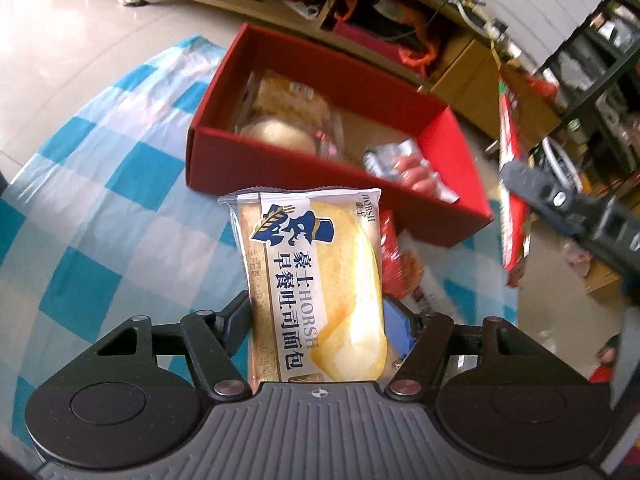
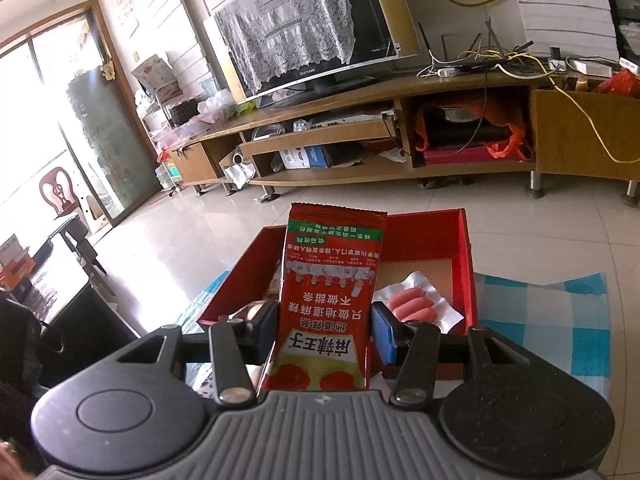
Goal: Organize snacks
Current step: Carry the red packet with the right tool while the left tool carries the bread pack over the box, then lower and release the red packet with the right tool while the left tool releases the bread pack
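The Horsh toast bread packet (image 1: 316,288) points lengthwise away toward the red box (image 1: 256,160), clamped by the left gripper (image 1: 320,320). The right gripper (image 2: 324,332) pinches an upright red spicy-strip packet (image 2: 328,300) before the box; bread packs, seemingly, and sausages (image 2: 412,304) lie inside.

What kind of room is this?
Probably a home living room: a television under a lace cover sits on a long wooden TV cabinet, above a shiny tiled floor.
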{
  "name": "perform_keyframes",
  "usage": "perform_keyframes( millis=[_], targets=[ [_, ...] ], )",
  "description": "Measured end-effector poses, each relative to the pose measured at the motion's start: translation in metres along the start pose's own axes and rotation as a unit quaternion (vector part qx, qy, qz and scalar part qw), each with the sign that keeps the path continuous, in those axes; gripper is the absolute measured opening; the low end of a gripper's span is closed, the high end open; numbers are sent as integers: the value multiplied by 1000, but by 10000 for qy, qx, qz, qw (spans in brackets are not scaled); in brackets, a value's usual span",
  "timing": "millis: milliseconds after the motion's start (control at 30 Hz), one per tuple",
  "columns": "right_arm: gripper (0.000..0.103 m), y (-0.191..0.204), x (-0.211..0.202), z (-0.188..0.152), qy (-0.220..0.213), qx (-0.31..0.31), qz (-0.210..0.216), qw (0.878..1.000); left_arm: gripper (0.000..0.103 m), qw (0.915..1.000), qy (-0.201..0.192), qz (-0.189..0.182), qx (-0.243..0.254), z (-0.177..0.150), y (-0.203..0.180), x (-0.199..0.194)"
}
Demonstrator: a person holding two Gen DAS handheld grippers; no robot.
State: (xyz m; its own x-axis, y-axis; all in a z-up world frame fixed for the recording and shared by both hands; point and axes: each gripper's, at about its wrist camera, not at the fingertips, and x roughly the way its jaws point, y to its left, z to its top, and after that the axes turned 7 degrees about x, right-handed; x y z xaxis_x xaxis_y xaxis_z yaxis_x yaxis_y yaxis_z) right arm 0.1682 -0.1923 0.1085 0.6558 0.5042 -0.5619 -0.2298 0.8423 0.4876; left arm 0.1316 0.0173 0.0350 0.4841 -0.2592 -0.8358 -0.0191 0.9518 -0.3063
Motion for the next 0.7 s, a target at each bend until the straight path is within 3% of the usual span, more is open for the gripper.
perform_keyframes(
  millis=[267,700],
  targets=[
    [49,-1,6,11,-109,87,-4,9999,74,9988,-463,-111,-61,36,-1,-10],
    [49,-25,61,45,-56,157,-244,9996,74,9961,-825,274,153,107,-1,26]
  ],
)
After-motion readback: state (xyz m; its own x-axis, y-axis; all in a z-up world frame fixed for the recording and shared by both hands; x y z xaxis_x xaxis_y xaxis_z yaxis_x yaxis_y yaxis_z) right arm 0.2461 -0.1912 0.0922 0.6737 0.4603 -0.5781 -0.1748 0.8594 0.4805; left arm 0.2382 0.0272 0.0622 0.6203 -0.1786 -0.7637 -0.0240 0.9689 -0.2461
